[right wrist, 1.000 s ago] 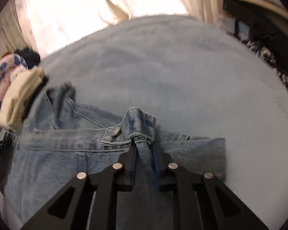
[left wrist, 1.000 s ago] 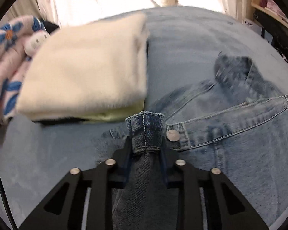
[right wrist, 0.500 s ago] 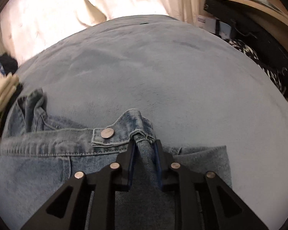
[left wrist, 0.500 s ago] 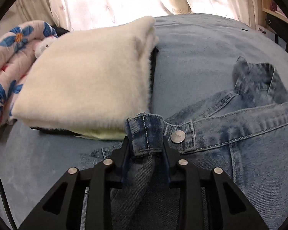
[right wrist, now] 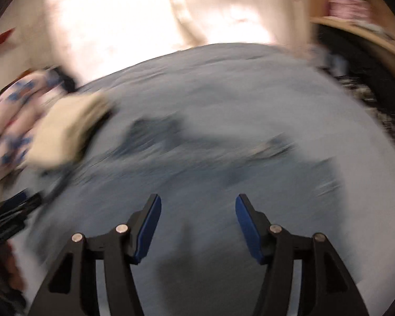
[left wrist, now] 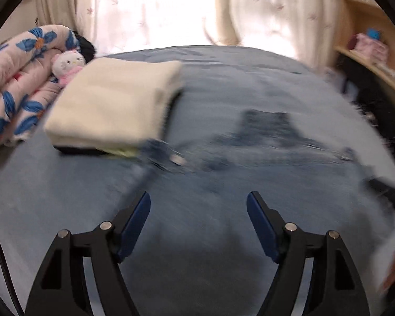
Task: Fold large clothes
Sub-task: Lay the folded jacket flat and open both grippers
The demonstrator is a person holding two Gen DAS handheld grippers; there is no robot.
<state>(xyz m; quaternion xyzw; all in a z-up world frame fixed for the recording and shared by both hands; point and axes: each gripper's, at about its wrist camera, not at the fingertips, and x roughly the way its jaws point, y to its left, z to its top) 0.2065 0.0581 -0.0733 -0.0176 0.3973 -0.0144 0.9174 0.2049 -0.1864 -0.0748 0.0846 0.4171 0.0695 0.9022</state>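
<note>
A blue denim jacket (left wrist: 250,163) lies spread on the blue bed cover (left wrist: 237,73), blurred by motion; its cuff with a metal button (left wrist: 178,159) lies beside the cream stack. It also shows in the right wrist view (right wrist: 197,173). My left gripper (left wrist: 198,208) is open and empty, above the denim. My right gripper (right wrist: 198,210) is open and empty, above the denim too. The left gripper shows as a dark shape at the left edge of the right wrist view (right wrist: 10,210).
A stack of folded clothes with a cream one on top (left wrist: 110,108) sits at the left, also in the right wrist view (right wrist: 68,129). A floral quilt (left wrist: 15,79) and a plush toy (left wrist: 67,63) lie beyond. Curtains (left wrist: 171,8) hang behind; wooden shelves (left wrist: 368,58) stand right.
Both grippers were shut on the jacket's cuffs; now both are open and have pulled back and up. The denim lies flat on the bed.
</note>
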